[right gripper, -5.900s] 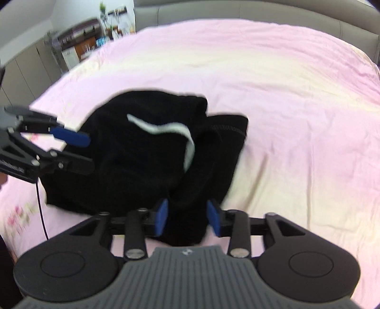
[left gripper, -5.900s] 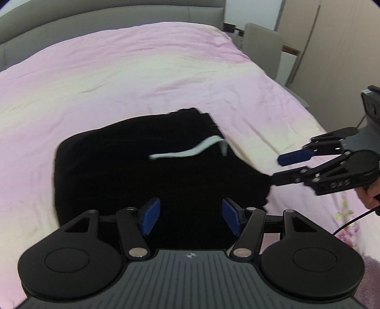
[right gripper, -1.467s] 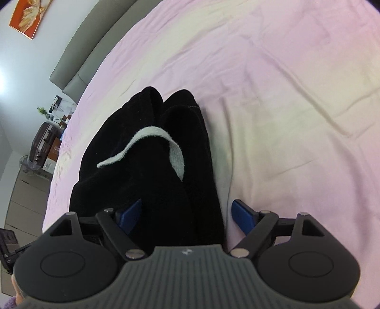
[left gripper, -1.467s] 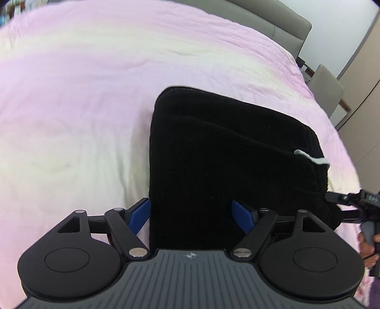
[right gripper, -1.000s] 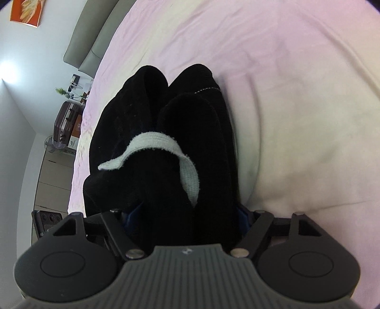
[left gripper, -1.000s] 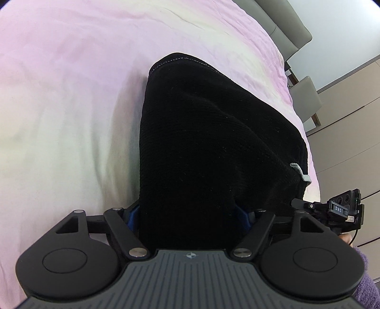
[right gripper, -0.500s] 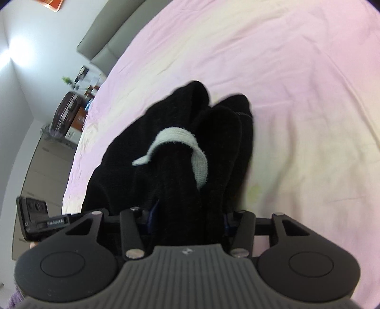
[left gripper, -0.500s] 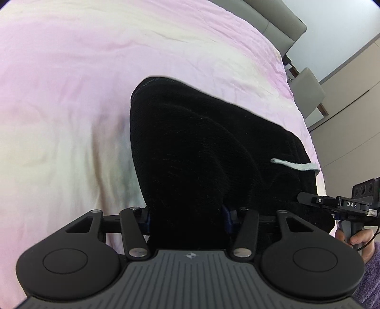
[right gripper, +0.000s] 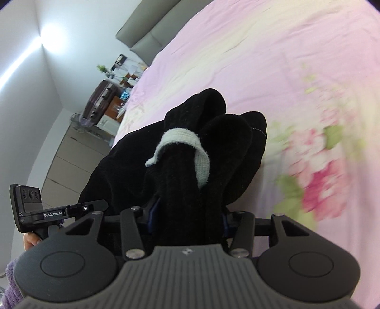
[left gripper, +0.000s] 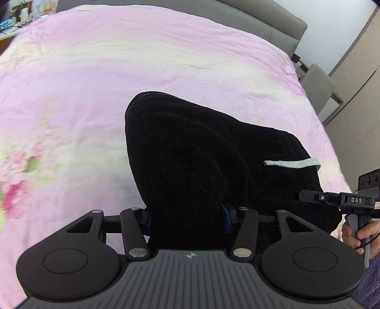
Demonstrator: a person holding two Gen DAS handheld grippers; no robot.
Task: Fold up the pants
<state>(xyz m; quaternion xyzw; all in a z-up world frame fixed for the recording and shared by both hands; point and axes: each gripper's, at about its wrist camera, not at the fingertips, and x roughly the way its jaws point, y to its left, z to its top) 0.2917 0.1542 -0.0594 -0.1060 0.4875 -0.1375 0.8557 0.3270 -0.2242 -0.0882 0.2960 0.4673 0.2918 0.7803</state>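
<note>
The folded black pants (left gripper: 201, 161) with a white drawstring (left gripper: 292, 163) are held up off the pink bedspread (left gripper: 118, 71). My left gripper (left gripper: 186, 217) is shut on one end of the bundle. My right gripper (right gripper: 187, 217) is shut on the other end, where the pants (right gripper: 213, 147) bunch into thick folds with the drawstring (right gripper: 185, 147) looped over them. Each gripper shows in the other's view, the right one in the left wrist view (left gripper: 332, 198) and the left one in the right wrist view (right gripper: 64, 210). The fingertips are buried in fabric.
The bed has a grey headboard (left gripper: 237, 16) and a floral print (right gripper: 320, 178) near the front edge. A grey chair (left gripper: 318, 83) and wardrobe doors (left gripper: 356, 95) stand to the right. A cluttered side table (right gripper: 111, 95) and drawers (right gripper: 71, 152) stand beyond the bed's left side.
Both grippers closed on the pants' ends and lifted the bundle off the bed, drawing it back toward the floral front edge.
</note>
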